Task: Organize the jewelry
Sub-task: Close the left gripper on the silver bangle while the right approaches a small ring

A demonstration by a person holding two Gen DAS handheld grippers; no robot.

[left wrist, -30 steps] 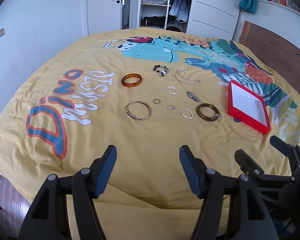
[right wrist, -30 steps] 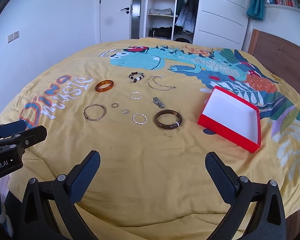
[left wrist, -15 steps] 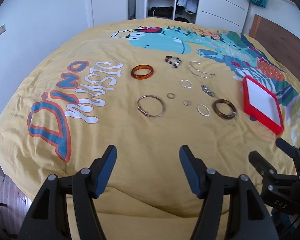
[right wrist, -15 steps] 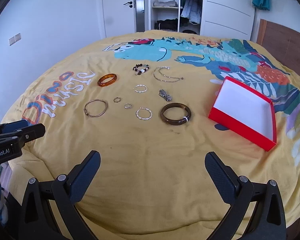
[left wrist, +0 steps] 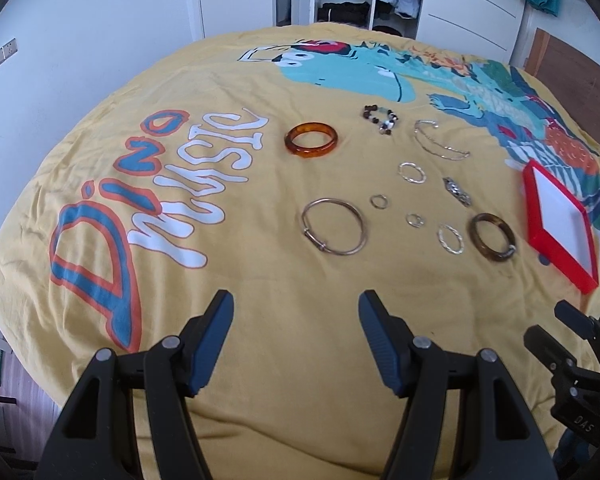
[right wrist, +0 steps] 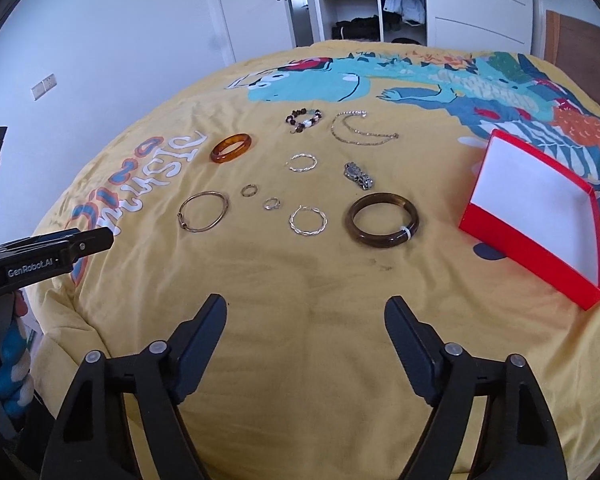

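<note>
- Right gripper point(right wrist: 305, 320), lower centre, has just been closing, jaws apart on nothing; left gripper point(left wrist: 296, 316) likewise apart.
- Dark brown glassy bangle point(right wrist: 383, 220) lies mid-frame on the bed.
- Red-rimmed white-lined shallow box point(right wrist: 534, 254), right, holds nothing; sorting seems unstarted.

Two black plastic claws: left claw point(left wrist: 296, 338) with ribbed blue pads point(left wrist: 212, 344) and silver rivets along angular arms; right claw point(right wrist: 306, 342) with dark pads, matching rivets. White "GenRobot.AI" lettering on the left claw's side.
</note>
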